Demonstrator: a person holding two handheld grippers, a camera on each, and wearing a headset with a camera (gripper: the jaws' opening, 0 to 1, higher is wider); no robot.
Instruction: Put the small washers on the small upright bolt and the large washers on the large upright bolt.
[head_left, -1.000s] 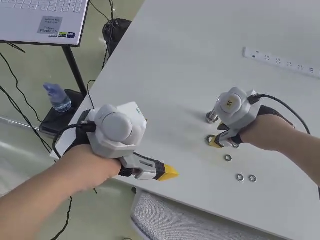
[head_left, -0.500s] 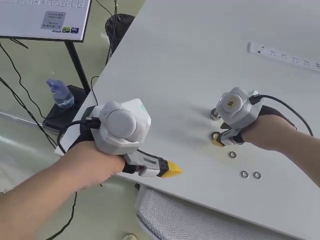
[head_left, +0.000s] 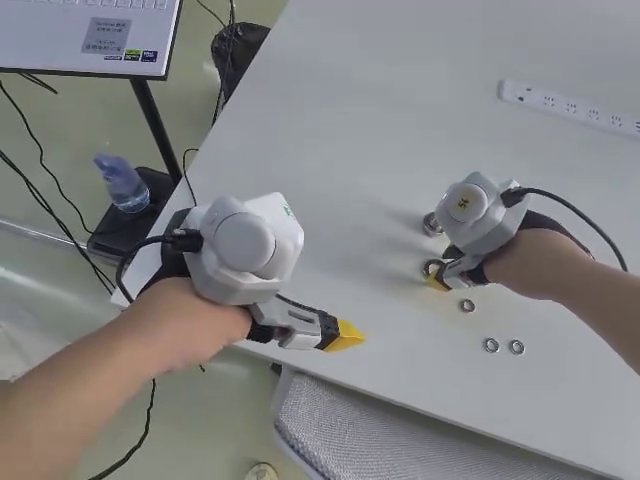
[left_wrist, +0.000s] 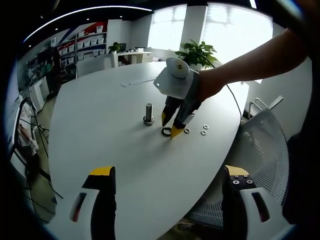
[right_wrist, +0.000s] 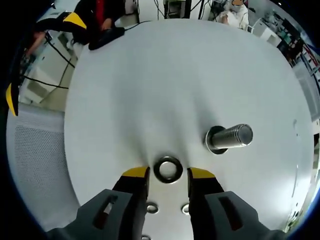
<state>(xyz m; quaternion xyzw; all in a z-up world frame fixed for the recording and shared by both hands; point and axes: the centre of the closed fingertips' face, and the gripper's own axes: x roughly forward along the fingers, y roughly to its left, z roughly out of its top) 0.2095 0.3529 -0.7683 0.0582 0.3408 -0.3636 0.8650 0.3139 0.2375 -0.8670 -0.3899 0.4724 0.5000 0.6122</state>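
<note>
The dark metal large washer (right_wrist: 167, 169) lies flat on the white desk (right_wrist: 150, 75), just ahead of the gap between the yellow tips of the right tongs (right_wrist: 168, 175). The tips flank its near edge and seem to stand just off it, though the fisheye picture is too coarse to be sure. These tongs are parted a little wider than the washer and hold nothing. Just beyond the washer, near it but apart, the silver large upright bolt (right_wrist: 230, 136) stands on its head.

The left tongs (head_left: 340, 338) hover at the desk's near edge, well apart from the work. Their own view shows the jaws spread wide with nothing between them, looking across at the right tongs over the washer.

By count there are one large washer, one large upright bolt, and three small silver washers (head_left: 467, 305) (head_left: 491, 345) (head_left: 516, 347). One small washer lies just beside the right hand (head_left: 530, 265), and the other two lie side by side nearer the desk's edge.

Against the picture of a second ago, the whole head view has shifted a little, which is the camera's move. The washers and bolt keep their arrangement, the right tongs sit at the same large washer, and the left tongs hang at the same edge.
</note>
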